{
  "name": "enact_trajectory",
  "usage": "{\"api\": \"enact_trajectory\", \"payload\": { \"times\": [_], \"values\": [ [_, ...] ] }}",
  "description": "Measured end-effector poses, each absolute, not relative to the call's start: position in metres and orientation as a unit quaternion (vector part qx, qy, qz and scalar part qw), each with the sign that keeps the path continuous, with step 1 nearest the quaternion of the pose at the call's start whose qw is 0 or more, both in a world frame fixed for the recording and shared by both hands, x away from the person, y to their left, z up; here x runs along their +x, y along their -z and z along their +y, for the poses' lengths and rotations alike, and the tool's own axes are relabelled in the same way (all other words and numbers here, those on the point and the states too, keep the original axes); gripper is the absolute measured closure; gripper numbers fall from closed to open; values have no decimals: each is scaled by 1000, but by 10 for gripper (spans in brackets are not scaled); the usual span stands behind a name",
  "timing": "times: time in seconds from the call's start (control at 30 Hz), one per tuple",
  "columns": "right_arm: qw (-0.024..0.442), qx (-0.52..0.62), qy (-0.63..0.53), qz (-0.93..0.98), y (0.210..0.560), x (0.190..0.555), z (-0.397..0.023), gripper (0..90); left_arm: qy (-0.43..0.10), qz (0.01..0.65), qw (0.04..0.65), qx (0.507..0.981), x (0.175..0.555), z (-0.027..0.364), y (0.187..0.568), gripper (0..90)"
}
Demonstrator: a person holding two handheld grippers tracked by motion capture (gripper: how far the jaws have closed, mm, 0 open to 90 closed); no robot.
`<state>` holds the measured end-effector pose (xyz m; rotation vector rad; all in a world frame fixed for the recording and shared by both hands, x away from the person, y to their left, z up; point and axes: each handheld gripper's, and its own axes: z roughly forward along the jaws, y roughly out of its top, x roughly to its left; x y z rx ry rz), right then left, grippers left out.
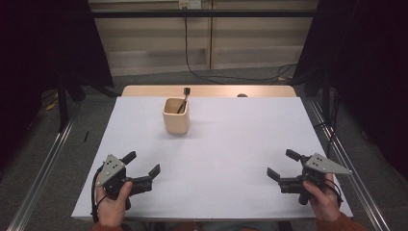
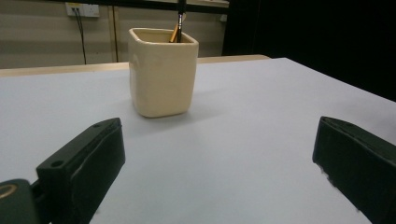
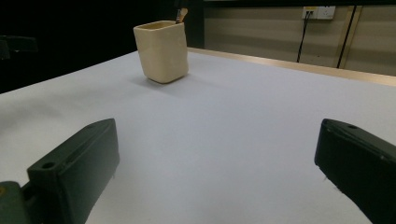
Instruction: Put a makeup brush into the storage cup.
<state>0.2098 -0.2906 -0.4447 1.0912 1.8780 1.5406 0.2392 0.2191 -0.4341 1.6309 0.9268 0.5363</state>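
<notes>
Left claw (image 1: 143, 163) jaws apart, empty, near my table (image 1: 231, 144) edge's left corner. Right claw (image 1: 281, 164) likewise, right corner. Cream cup (image 1: 175, 115) with brush (image 1: 184, 98) upright near far edge, well apart from both.

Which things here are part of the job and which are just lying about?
Part of the job:
- cream cup
- brush standing in the cup
- left gripper, jaws open
- right gripper, jaws open

Just there:
- white table
- cable on the floor behind
- wall socket
</notes>
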Motion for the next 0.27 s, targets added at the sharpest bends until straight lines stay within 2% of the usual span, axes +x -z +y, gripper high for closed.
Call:
{"api": "enact_trajectory", "payload": {
  "times": [0.27],
  "values": [
    [234,399,-562,686,445,213,-291,0,-228,402,560,687,241,220,437,20]
  ]
}}
